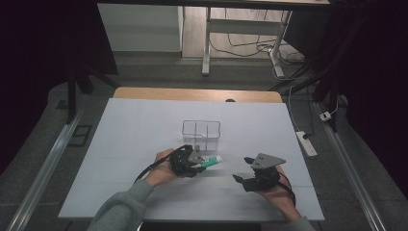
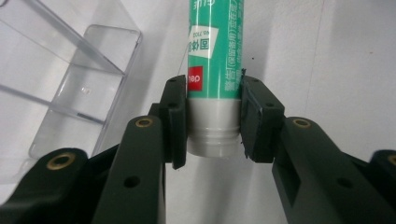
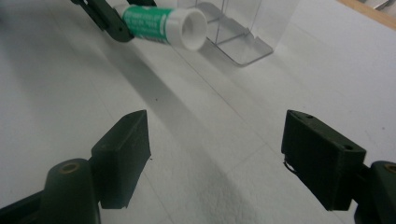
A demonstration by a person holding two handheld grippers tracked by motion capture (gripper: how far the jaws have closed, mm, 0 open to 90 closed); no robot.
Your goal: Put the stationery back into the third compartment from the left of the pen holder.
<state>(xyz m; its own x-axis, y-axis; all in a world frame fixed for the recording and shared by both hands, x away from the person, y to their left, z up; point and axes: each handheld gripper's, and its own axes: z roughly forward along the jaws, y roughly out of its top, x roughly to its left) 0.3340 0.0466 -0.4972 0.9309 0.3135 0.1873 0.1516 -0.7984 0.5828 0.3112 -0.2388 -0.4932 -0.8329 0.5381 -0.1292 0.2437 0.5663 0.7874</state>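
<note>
Green and white, the glue stick (image 2: 215,70) sits clamped at its grey base end between the pads of the left gripper (image 2: 214,122), held roughly level above the white table cover (image 1: 144,130), with its white cap end pointing toward the right gripper (image 1: 250,174). In the right gripper view the glue stick's cap (image 3: 190,29) faces the camera, just beside the clear plastic organizer (image 3: 243,32), a small compartmented box that stands near the middle of the table. The right gripper's jaws stand wide apart with nothing between them, and it rests low over the table, apart from the stick. Judging from this, the step in hand looks like a carry: the stick is lifted and either due to go into one of the organizer's compartments (image 1: 201,132) or to be met by the free gripper at the cap. If it is to go in the box, the next move calls for tipping the stick upright and lining it up over one compartment before the pads let go, since the clear dividers are thin and the openings narrow. If the cap is wanted, the right gripper must come in squarely on the white end and close there.
</note>
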